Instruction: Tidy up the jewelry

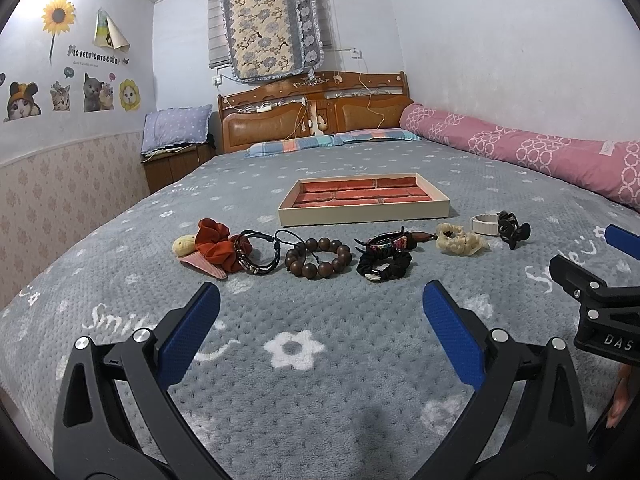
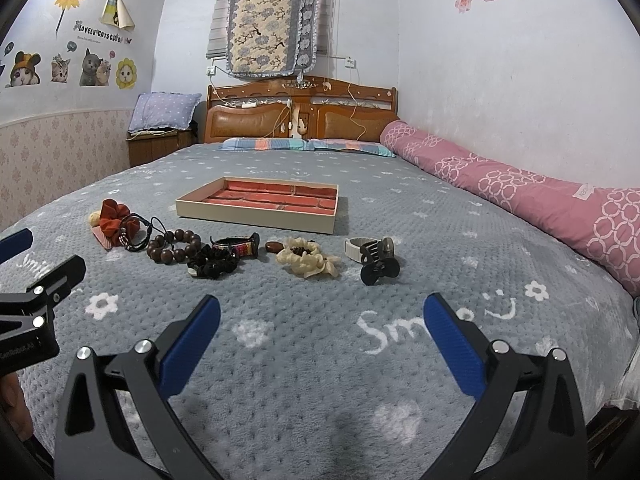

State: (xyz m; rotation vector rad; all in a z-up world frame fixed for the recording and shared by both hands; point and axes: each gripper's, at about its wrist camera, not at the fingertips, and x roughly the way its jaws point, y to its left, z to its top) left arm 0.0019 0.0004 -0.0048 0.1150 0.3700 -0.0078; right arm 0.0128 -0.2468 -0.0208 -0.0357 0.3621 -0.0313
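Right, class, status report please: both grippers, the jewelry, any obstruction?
Left gripper open, empty; right gripper open, empty. Jewelry row, wooden bead bracelet included, untouched before red-lined compartment tray. Nothing in the way.

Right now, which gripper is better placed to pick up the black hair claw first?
Probably the right gripper. The black hair claw lies just ahead of its open fingers, at the row's right end. From the left gripper it sits far to the right, with the wooden bead bracelet nearer.

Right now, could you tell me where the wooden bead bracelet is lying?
The wooden bead bracelet lies on the grey bedspread, left of centre in the accessory row, between the black cord bracelet and black scrunchie.
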